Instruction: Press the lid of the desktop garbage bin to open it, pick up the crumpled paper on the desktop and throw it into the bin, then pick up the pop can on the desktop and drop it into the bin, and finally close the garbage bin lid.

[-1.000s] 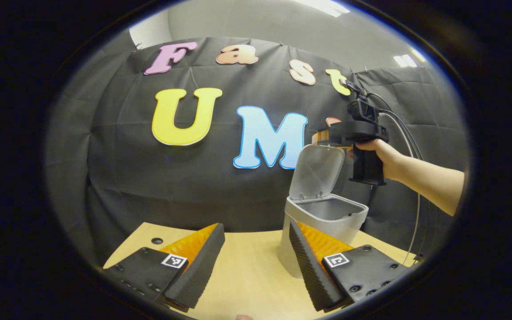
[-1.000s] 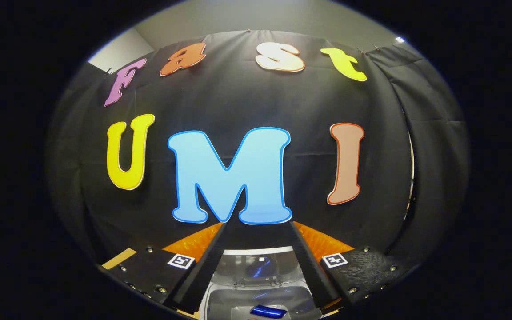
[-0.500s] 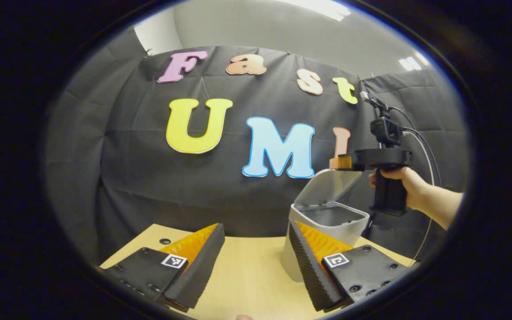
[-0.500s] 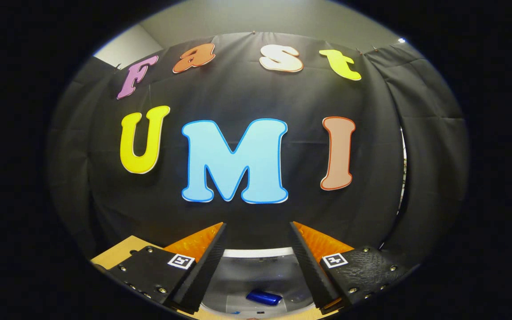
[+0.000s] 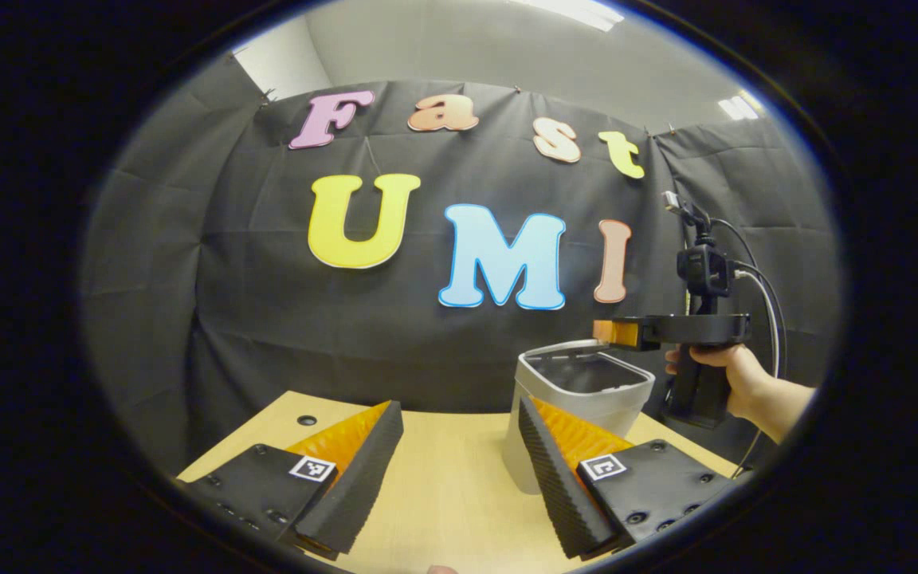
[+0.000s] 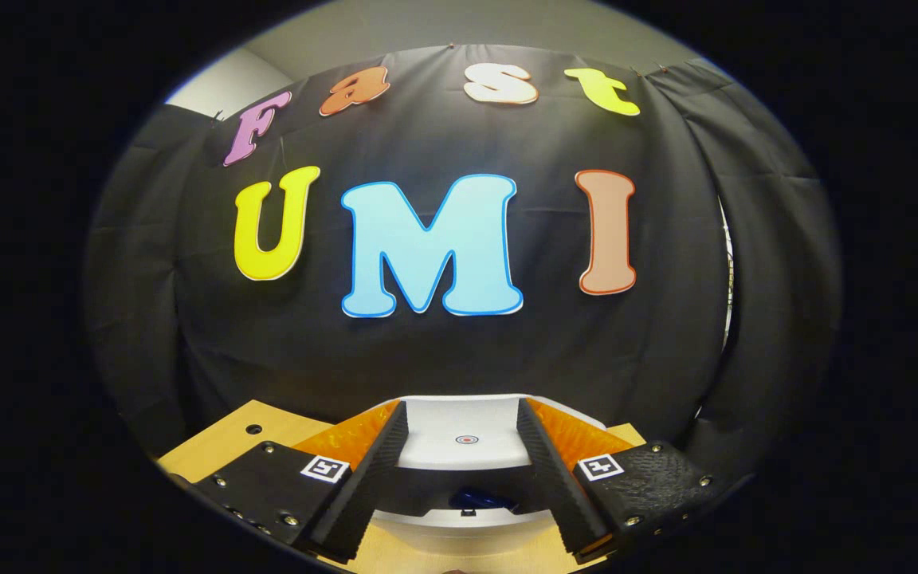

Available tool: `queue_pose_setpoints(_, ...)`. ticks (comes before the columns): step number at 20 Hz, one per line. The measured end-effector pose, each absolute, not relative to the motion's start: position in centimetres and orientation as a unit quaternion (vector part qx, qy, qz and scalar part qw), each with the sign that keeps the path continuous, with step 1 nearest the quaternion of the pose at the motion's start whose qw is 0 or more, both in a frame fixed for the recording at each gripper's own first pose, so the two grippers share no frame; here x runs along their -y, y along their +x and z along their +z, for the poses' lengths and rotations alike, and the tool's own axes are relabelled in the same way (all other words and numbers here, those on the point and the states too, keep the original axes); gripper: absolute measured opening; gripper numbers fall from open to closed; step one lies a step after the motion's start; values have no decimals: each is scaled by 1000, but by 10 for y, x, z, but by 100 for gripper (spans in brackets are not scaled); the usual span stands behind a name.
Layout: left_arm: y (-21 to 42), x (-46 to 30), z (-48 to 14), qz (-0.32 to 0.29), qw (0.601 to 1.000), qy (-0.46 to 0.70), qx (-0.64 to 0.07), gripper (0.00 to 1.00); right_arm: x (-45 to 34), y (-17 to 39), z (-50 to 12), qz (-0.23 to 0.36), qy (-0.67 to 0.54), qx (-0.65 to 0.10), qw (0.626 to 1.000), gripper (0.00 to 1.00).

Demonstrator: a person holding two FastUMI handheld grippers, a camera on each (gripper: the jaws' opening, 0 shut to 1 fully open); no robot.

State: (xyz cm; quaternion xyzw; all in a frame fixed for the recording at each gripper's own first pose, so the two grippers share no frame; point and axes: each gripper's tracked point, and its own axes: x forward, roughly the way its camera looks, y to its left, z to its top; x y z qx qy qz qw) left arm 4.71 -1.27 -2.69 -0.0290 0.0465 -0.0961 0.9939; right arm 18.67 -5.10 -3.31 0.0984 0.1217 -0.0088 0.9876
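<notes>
The white desktop bin (image 5: 543, 446) stands on the wooden table, right of centre in the left gripper view. Its lid (image 6: 467, 426) is tipped down almost flat, still ajar at the front. Through that dark gap a blue pop can (image 6: 479, 500) shows inside the bin. My right gripper (image 6: 459, 470) hovers just over the lid, open, its fingers either side of the lid's small round mark. In the left gripper view the right gripper (image 5: 614, 331) sits above the bin's far rim, held by a hand (image 5: 726, 371). My left gripper (image 5: 459, 470) is open and holds nothing, low over the table before the bin.
The light wooden table (image 5: 443, 494) runs up to the black cloth wall. A small round hole (image 5: 307, 419) sits in its far left corner. Cables (image 5: 770, 295) trail from the right gripper's handle at the right.
The lid has swung from upright down to nearly flat. The right gripper has come down with it, and the hand holding it has sunk lower. The left gripper has barely moved.
</notes>
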Motion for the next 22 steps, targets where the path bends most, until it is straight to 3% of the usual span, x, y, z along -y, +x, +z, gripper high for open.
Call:
queue_pose_setpoints(9,46,24,-31,-104,993,-15,-49,94,41,188,-81,-6,92,-131,987,89)
queue_pose_setpoints(22,45,15,-32,-92,994,-19,-51,95,40,187,-87,-23,83,-109,990,93)
